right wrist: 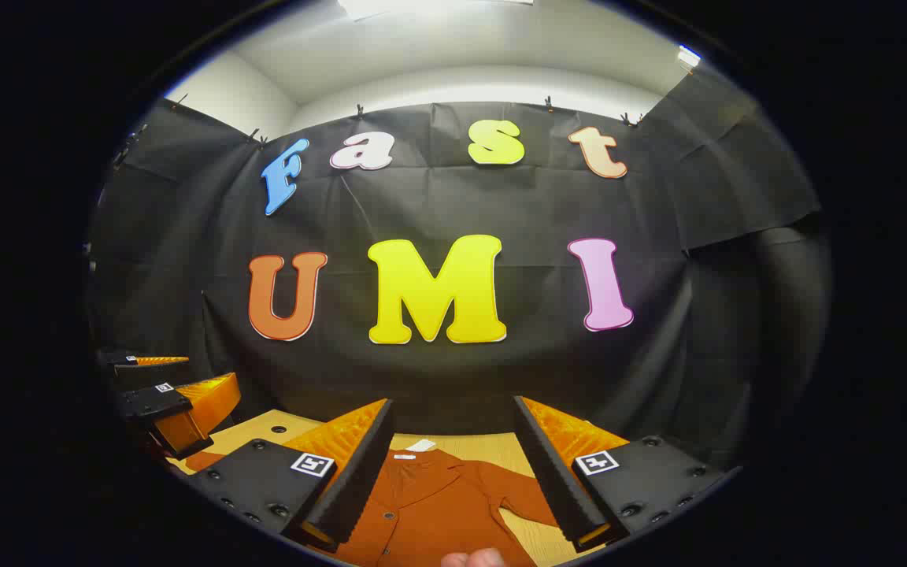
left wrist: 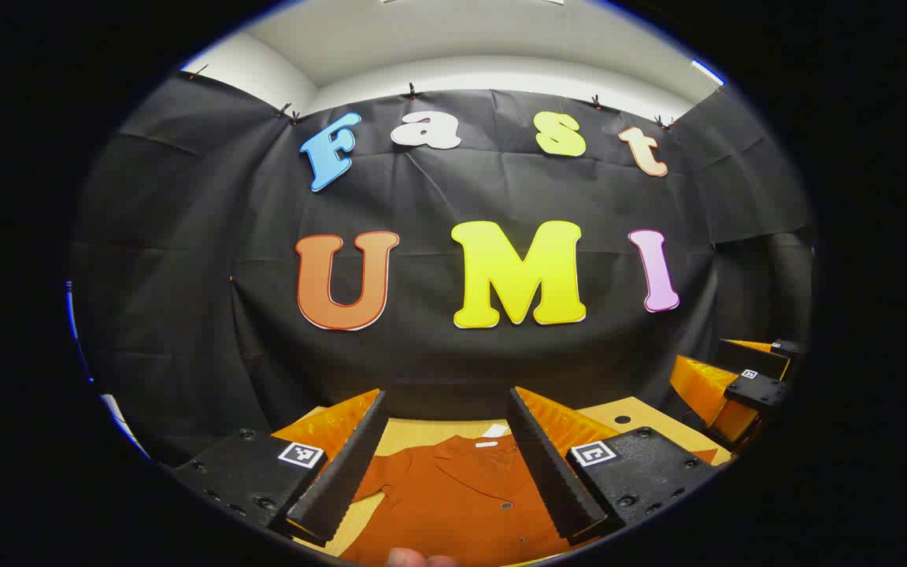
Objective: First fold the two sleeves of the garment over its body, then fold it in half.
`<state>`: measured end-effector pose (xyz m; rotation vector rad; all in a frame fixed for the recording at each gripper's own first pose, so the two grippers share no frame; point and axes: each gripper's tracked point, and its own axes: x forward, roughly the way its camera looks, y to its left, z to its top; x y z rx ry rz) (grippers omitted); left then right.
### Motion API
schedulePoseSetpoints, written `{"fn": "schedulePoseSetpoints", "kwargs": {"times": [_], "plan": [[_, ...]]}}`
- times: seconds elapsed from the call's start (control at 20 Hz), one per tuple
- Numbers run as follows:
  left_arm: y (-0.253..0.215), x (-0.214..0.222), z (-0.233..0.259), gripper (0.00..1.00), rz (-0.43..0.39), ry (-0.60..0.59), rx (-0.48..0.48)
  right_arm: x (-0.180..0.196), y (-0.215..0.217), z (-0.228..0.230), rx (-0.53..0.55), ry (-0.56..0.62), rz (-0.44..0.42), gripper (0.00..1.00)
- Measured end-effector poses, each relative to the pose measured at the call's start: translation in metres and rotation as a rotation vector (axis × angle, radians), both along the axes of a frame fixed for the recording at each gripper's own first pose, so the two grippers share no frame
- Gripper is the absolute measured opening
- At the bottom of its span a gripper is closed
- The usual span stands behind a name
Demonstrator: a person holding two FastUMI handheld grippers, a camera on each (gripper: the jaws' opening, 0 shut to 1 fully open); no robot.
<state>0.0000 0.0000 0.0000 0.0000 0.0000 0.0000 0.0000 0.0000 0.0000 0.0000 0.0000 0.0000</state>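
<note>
A rust-orange buttoned garment (left wrist: 461, 496) lies flat on the light wooden table (left wrist: 414, 431), collar toward the far wall, with a white tag at the neck. In the left gripper view my left gripper (left wrist: 447, 457) hovers above it, open, nothing between its fingers; the garment's left sleeve (left wrist: 379, 476) spreads sideways. In the right gripper view the same garment (right wrist: 434, 504) lies below my right gripper (right wrist: 453, 465), also open and empty, and the right sleeve (right wrist: 520, 492) angles outward. Each view also catches the other gripper off to the side: the right gripper (left wrist: 745, 386) and the left gripper (right wrist: 166, 402).
The black cloth wall stands close behind the table's far edge. A small dark hole marks the tabletop (left wrist: 621, 420) near the right side. A fingertip (left wrist: 414, 557) shows at the bottom of each view.
</note>
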Motion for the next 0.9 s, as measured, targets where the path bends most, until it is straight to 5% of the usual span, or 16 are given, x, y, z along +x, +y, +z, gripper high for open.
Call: {"fn": "schedulePoseSetpoints", "kwargs": {"times": [0.9], "plan": [[-0.007,0.007,-0.014,0.98,-0.038,0.041,-0.024,0.012,-0.010,-0.007,-0.011,0.023,-0.029,0.94]]}}
